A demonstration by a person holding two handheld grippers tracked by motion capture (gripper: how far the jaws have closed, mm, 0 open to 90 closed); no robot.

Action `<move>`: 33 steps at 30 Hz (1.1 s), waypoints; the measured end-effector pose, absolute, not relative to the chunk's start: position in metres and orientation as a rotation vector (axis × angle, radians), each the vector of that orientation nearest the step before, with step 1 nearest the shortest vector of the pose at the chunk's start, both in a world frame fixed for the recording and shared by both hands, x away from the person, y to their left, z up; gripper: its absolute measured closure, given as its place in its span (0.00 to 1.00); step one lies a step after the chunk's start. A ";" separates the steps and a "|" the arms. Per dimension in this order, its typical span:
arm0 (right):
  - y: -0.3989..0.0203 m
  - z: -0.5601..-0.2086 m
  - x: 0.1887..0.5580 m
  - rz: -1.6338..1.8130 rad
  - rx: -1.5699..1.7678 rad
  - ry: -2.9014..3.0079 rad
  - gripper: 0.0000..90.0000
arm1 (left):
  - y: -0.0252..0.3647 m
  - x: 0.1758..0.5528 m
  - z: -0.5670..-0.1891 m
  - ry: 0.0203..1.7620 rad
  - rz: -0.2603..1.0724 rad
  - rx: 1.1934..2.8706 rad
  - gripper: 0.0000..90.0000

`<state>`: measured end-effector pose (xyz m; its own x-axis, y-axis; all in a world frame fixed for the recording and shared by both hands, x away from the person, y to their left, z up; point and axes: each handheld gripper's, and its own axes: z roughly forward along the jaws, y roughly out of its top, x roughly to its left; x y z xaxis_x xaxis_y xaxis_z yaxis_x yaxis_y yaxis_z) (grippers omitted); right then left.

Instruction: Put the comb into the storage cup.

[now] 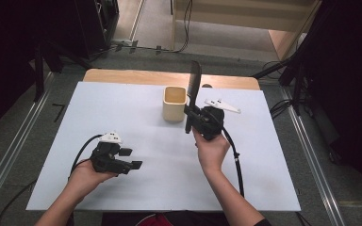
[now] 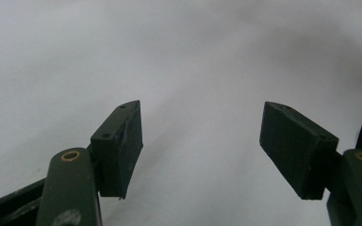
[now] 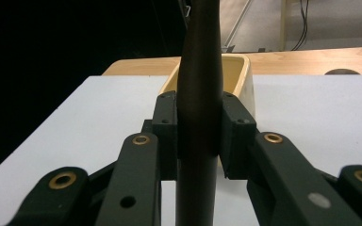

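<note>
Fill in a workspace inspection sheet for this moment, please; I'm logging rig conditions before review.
Surface: white table sheet over a wooden top, no marks seen.
Job's things: cream square cup standing upright mid-table; long dark tool held upright just right of the cup.
Clutter: nothing seen.
Grippers: right claw shut on the dark tool, raised off the table; left claw open, with nothing between its pads, near the table's front left.
Cables: one black cable trails from each claw towards the person.
Surroundings: dark stands, floor rails, loose floor cables, wooden furniture behind.
</note>
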<state>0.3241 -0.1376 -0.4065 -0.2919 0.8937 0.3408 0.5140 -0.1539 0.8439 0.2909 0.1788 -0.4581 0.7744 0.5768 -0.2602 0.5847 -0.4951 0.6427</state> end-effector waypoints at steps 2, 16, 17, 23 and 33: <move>-0.138 -0.405 0.327 1.437 1.597 1.745 0.78 | 0.180 0.291 -0.459 0.864 -0.012 2.213 0.35; -0.129 -0.392 0.341 1.443 1.566 1.742 0.78 | 0.192 0.289 -0.460 0.885 -0.002 2.198 0.35; -0.128 -0.391 0.342 1.440 1.573 1.746 0.78 | 0.193 0.289 -0.461 0.887 -0.004 2.195 0.35; -0.126 -0.391 0.357 1.428 1.588 1.766 0.78 | 0.195 0.288 -0.462 0.900 0.008 2.204 0.35; -0.118 -0.381 0.372 1.411 1.566 1.773 0.78 | 0.197 0.289 -0.463 0.906 0.006 2.200 0.35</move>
<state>0.3724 -0.1181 -0.3808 -0.3034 0.8982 0.3180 0.5112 -0.1282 0.8498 0.2885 0.1972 -0.4635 0.7501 0.6084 -0.2591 0.6051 -0.4736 0.6399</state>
